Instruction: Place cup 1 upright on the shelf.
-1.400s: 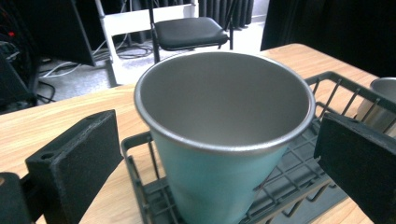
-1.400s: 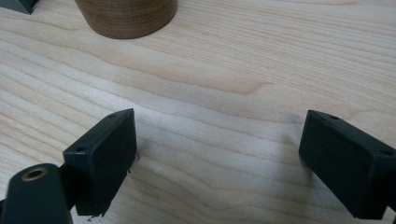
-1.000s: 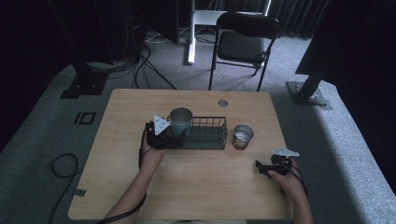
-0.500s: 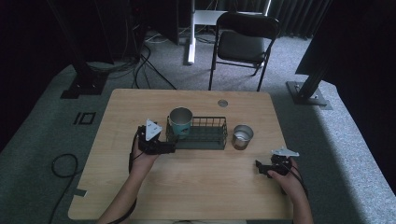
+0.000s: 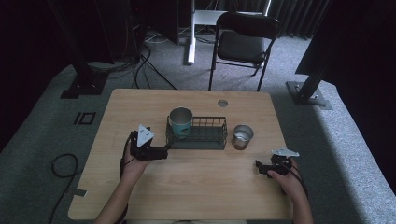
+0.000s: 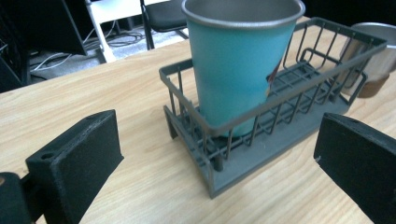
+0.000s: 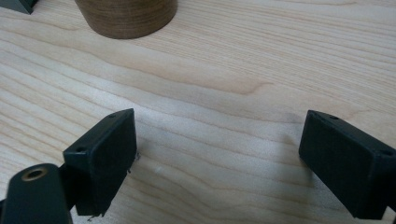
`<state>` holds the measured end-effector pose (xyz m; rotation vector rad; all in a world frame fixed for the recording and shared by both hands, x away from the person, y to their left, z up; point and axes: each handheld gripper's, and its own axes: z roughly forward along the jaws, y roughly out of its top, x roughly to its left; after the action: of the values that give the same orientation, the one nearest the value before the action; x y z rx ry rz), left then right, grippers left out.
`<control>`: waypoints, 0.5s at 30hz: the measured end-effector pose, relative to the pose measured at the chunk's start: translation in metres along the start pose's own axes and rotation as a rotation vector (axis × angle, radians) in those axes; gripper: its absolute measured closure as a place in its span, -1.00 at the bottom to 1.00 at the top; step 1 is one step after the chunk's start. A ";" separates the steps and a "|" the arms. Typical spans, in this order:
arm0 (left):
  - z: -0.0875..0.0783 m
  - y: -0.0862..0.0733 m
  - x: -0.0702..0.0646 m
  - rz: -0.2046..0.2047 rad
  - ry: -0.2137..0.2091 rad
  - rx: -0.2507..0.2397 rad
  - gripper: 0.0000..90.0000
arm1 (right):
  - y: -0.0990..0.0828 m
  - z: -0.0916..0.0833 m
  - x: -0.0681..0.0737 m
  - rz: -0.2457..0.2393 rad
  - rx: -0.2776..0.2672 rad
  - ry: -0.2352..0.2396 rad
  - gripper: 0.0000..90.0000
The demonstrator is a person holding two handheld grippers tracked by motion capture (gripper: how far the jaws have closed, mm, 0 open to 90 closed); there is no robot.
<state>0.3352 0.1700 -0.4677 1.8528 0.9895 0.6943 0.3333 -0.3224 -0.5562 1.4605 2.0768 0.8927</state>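
Note:
A teal metal cup [image 5: 180, 122] [image 6: 240, 65] stands upright in the left end of a dark wire basket [image 5: 205, 138] [image 6: 285, 109] at the middle of the wooden table [image 5: 196, 186]. My left gripper [image 5: 162, 152] [image 6: 219, 149] sits just left of the basket, open wide, its jaws pointing at the basket's near corner and touching nothing. A steel cup with a wooden base [image 5: 242, 136] [image 6: 371, 58] [image 7: 126, 16] stands right of the basket. My right gripper [image 5: 258, 167] [image 7: 219, 154] rests open low over bare wood near the table's right front, below that cup.
A round cable hole [image 5: 222, 103] sits in the table's far edge area. Beyond the table stand a black folding chair [image 5: 245, 42], a white stand [image 5: 191, 32] and floor cables [image 5: 60, 165]. Bare wood spreads across the table's front and left.
My left gripper has drawn back from the teal cup, leftward and toward the near edge, with its jaws apart. The cup stays in the basket. The right gripper has not moved.

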 end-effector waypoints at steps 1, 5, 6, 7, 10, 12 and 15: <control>-0.001 -0.002 0.001 0.002 0.003 0.003 -0.97 | 0.000 0.000 0.000 0.000 0.000 0.000 -0.76; -0.005 -0.007 0.004 0.006 0.001 0.010 -0.97 | 0.000 0.000 0.000 0.000 0.000 0.000 -0.76; -0.006 -0.009 0.005 0.010 0.002 0.016 -0.97 | 0.000 0.000 0.000 0.000 0.000 0.000 -0.76; -0.007 -0.011 0.005 0.013 0.001 0.018 -0.97 | 0.000 0.000 0.000 -0.001 0.000 0.000 -0.76; -0.007 -0.017 0.007 0.017 0.001 0.029 -0.97 | 0.000 0.000 0.000 -0.001 0.000 0.000 -0.76; -0.008 -0.020 0.008 0.019 0.001 0.039 -0.97 | 0.000 0.000 0.000 -0.001 -0.001 0.000 -0.76; -0.009 -0.026 0.010 0.019 0.001 0.052 -0.97 | 0.000 0.000 0.000 -0.002 0.000 -0.001 -0.76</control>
<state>0.3245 0.1900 -0.4869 1.9093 1.0008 0.6871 0.3334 -0.3225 -0.5563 1.4579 2.0774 0.8917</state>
